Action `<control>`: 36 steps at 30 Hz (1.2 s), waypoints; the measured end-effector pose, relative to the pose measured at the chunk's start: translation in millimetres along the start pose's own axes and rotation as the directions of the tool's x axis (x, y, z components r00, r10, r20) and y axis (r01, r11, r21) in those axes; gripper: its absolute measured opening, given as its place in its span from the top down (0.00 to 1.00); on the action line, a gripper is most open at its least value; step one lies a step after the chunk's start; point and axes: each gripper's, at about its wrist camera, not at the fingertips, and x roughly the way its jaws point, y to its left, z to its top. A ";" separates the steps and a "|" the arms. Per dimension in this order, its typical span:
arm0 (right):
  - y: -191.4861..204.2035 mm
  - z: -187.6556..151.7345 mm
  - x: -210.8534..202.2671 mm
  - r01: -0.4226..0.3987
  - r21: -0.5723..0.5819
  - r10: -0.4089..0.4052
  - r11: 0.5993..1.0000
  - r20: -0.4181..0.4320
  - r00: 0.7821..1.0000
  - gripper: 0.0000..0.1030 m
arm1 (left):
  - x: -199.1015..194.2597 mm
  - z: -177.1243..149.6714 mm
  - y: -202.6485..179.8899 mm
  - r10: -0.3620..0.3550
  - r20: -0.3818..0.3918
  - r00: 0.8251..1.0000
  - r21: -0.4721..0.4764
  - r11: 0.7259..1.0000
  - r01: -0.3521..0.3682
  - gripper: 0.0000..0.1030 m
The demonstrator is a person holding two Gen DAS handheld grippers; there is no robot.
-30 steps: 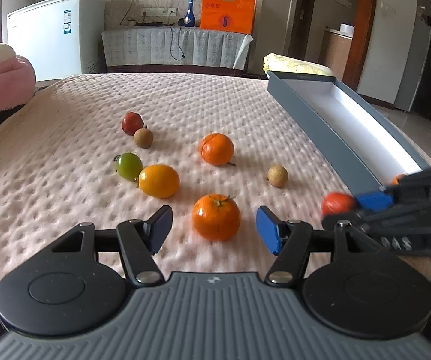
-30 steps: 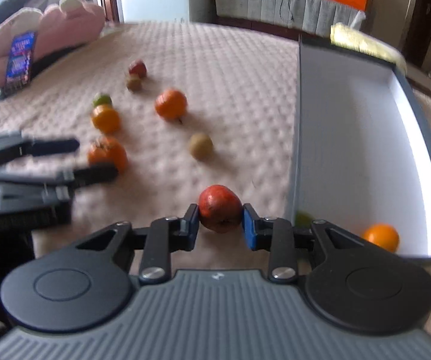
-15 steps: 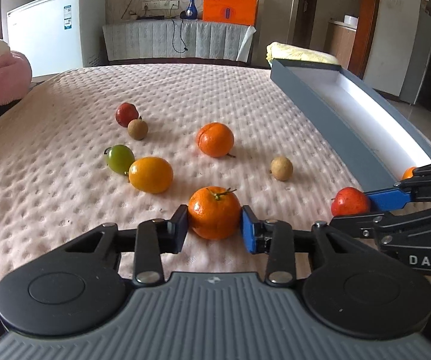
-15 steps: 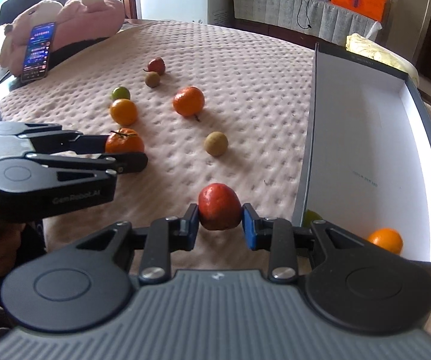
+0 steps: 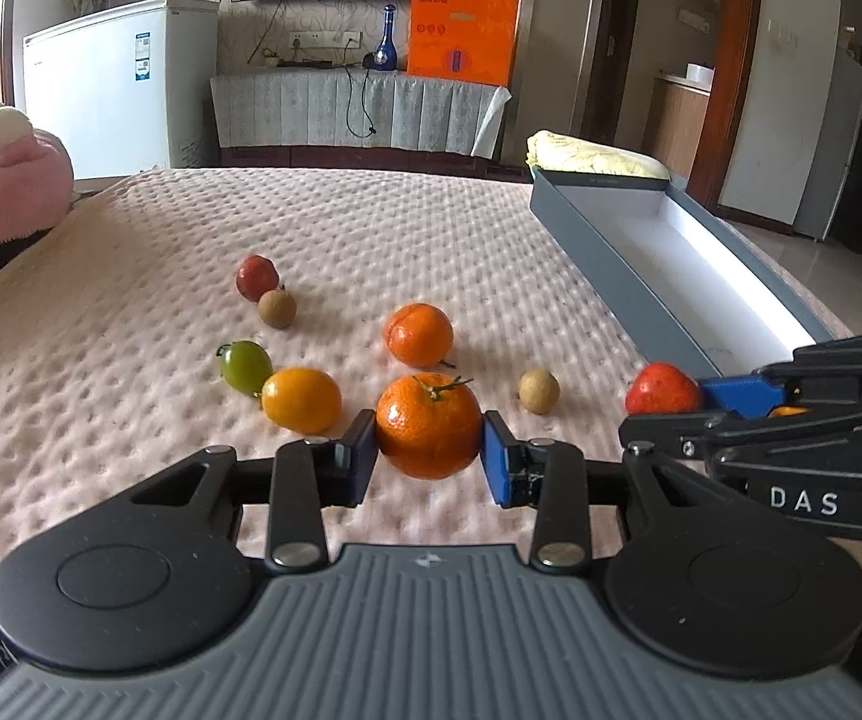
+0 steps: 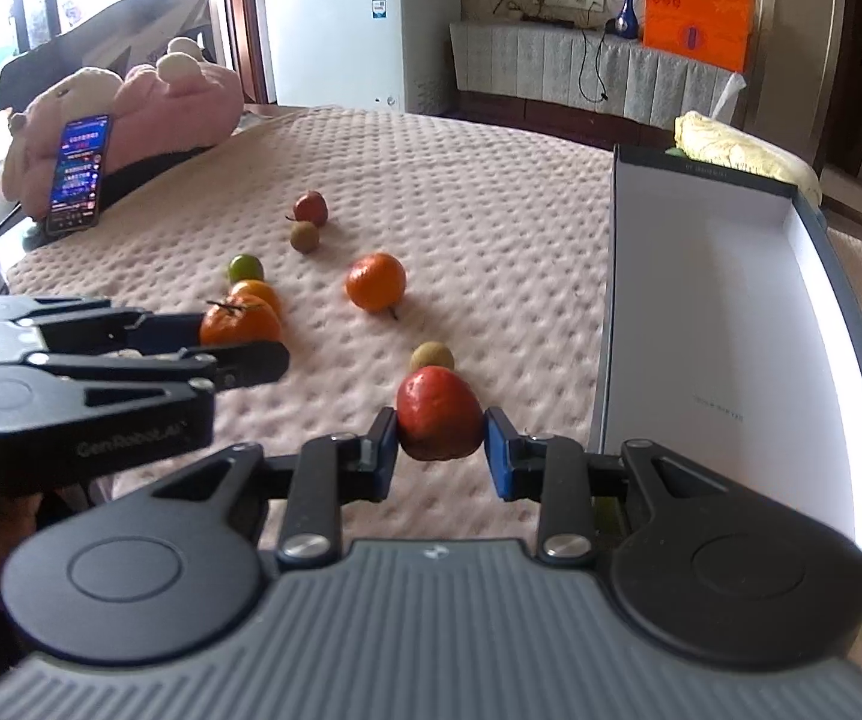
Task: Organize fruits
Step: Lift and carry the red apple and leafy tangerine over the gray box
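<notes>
Left of the box [image 5: 659, 258], the left gripper [image 5: 429, 450] clamps a light, soft-skinned tangerine [image 5: 429, 425] at its widest girth; the right gripper [image 6: 440, 450] likewise holds a red fruit [image 6: 440, 413].

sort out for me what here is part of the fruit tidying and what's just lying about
Job: tangerine in left gripper, red fruit in right gripper, loose fruits, box.
Lying about: phone, pink plush, blue bottle, fridge.
</notes>
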 end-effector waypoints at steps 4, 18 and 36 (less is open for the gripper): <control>-6.3 1.2 -6.0 0.013 0.023 -0.014 1.000 0.043 0.999 0.67 | -0.6 2.7 -6.7 -0.011 0.007 1.000 -0.003 1.000 0.011 0.59; -28.8 1.9 -15.3 0.048 0.115 -0.060 0.992 0.100 0.993 0.67 | -6.9 43.1 -36.0 -0.106 0.077 0.991 0.080 0.992 0.100 0.59; -43.7 1.5 -18.3 0.077 0.178 -0.097 0.981 0.108 0.989 0.67 | 30.3 80.2 -45.1 -0.156 0.119 0.981 0.144 0.980 0.138 0.59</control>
